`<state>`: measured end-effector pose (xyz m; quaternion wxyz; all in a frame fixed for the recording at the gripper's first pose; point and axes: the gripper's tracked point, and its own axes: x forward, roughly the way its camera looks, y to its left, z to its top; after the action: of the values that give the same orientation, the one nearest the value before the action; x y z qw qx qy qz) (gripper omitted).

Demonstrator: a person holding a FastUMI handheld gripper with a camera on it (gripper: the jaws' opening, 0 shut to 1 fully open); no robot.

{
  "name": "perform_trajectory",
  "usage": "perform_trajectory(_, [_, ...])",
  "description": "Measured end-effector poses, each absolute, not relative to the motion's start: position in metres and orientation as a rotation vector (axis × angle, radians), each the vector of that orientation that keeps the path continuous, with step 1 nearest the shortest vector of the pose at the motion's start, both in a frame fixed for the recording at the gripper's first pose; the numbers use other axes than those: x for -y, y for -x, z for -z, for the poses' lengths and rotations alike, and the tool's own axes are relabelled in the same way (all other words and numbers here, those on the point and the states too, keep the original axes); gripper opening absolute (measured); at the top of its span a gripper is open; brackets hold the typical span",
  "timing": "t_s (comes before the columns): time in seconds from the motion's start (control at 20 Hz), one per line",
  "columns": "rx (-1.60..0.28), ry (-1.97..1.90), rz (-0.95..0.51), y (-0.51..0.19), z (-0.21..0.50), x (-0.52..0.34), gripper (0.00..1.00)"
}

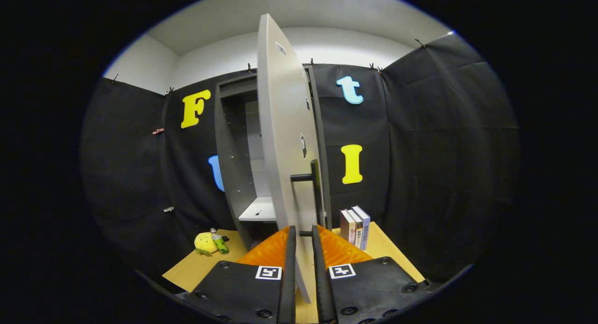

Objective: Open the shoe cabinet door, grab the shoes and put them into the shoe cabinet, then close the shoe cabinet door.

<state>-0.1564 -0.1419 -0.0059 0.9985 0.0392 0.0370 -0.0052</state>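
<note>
Shoe cabinet (233,174) standing upright on a light wooden table (196,268), right against the black cloth wall; tall, boxy, matte grey board with a flat, smooth finish; interior darker up top, one pale shelf (259,211) visible low down inside, bare as far as can be seen. Cabinet door (285,128) swung out wide toward the camera, seen almost edge-on; a thin flat grey panel with a few small cutouts or hinge plates down its inner face. Dark bar handle (316,193) on the door, a slim vertical rod held off the panel by short stubs.

Gripper (301,235) right at the door's lower end; fingers nearly closed, just a narrow gap, straddling the door's edge around the handle's lower stub; hard to tell whether both actually press on it.

Off to one side of the cabinet, a fuzzy yellow plush toy (204,243) lying on the table with a small green bottle (218,242) leaning just beside it; on the other side, three books (356,227) standing upright, spines out, close to the cabinet.
</note>
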Motion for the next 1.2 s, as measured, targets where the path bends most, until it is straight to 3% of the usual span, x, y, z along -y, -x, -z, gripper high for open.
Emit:
perform_trajectory(0.35, [-0.158, -0.076, -0.058, 0.176, 0.056, 0.133, 0.22])
perform_trajectory(0.75, [-0.248, -0.029, -0.149, 0.154, 0.171, 0.071, 0.22])
perform_trajectory(1.2, [-0.476, 0.022, -0.095, 0.139, 0.331, 0.05, 0.22])
